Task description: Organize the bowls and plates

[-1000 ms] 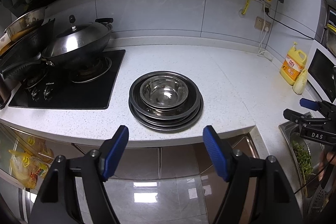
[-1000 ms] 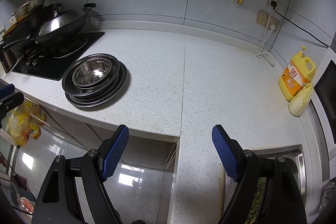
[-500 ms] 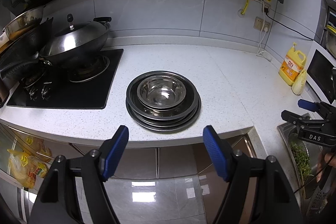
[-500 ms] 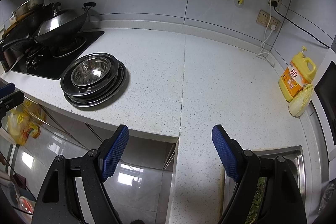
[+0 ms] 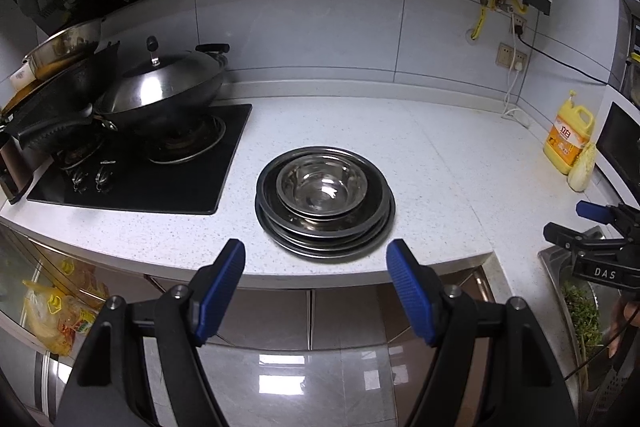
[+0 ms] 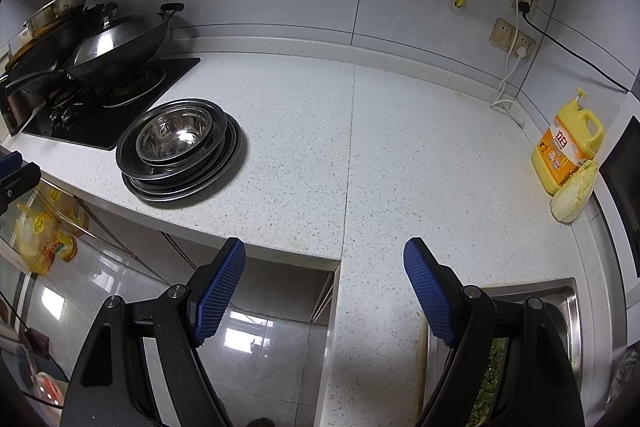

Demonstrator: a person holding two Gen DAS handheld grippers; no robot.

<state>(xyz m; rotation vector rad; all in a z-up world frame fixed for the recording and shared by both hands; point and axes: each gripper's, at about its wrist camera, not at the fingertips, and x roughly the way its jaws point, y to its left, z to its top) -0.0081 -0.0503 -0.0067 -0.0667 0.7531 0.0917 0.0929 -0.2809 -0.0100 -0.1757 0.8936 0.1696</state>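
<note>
Since the earlier frames my view drifts slightly; the stack (image 5: 325,201) stays put. Both left claw (image 5: 316,277) and right claw (image 6: 324,287) gape wide, holding nothing, short of the counter (image 6: 400,155) edge. Bowls (image 6: 176,137) sit nested on plates just right of the stove (image 5: 132,171): gathered already, or awaiting sorting. Detergent bottle (image 6: 566,151) stands far right of the stove; nothing blocks approach.
</note>
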